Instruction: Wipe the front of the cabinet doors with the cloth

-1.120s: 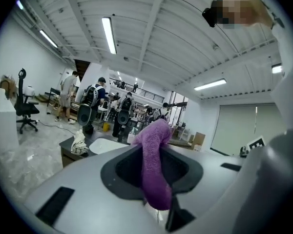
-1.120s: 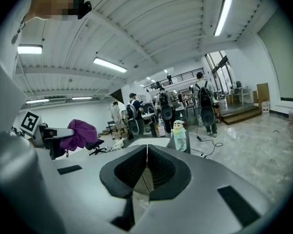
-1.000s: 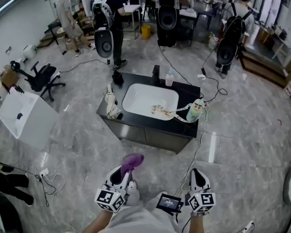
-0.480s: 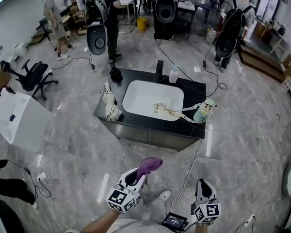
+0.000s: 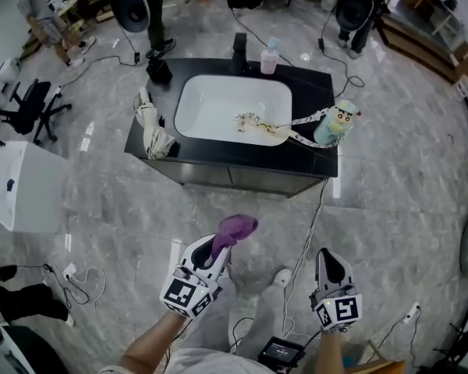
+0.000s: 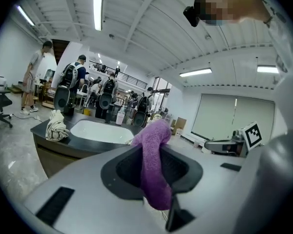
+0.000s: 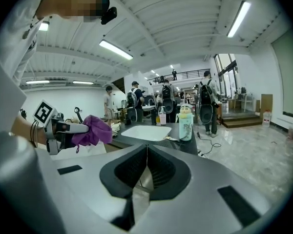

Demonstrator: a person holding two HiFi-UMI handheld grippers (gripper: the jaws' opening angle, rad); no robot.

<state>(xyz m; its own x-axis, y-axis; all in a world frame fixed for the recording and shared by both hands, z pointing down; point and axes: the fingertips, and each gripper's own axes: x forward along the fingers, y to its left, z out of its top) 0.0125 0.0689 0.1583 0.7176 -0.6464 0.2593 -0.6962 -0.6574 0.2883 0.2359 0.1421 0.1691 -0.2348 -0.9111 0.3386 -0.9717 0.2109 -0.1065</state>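
Nearest, the left hand-held gripper [image 5: 216, 249] is clamped on the purple cloth [image 5: 235, 227], which is pinched between its jaws and stands up in a bunch past the tips. The left gripper view shows the same fold running down through the jaws. Beside it, the right hand-held gripper [image 5: 328, 265] holds nothing, its jaws brought together with no gap. Both hang over bare floor [image 5: 125, 209], well apart from the cabinet doors [image 5: 242, 179], whose dark fronts face the person under the black worktop [image 5: 316, 156]. So the step in hand looks like the approach: the cloth is in the grip and ready, but no wiping has begun. The next move calls for closing in and getting low, since the doors sit beneath the worktop edge. The loose bunch of cloth then needs pressing flat against a door front and sweeping across, without the jaw tips scraping the panel. A cable [image 5: 310, 224] drops from the worktop's right end to the floor near the right door and may need avoiding. Farther off, a white sink [image 5: 218, 104] is let into the worktop, with a bundled towel [image 5: 150, 127] at its left and a figure-shaped bottle [image 5: 334, 125] at its right.
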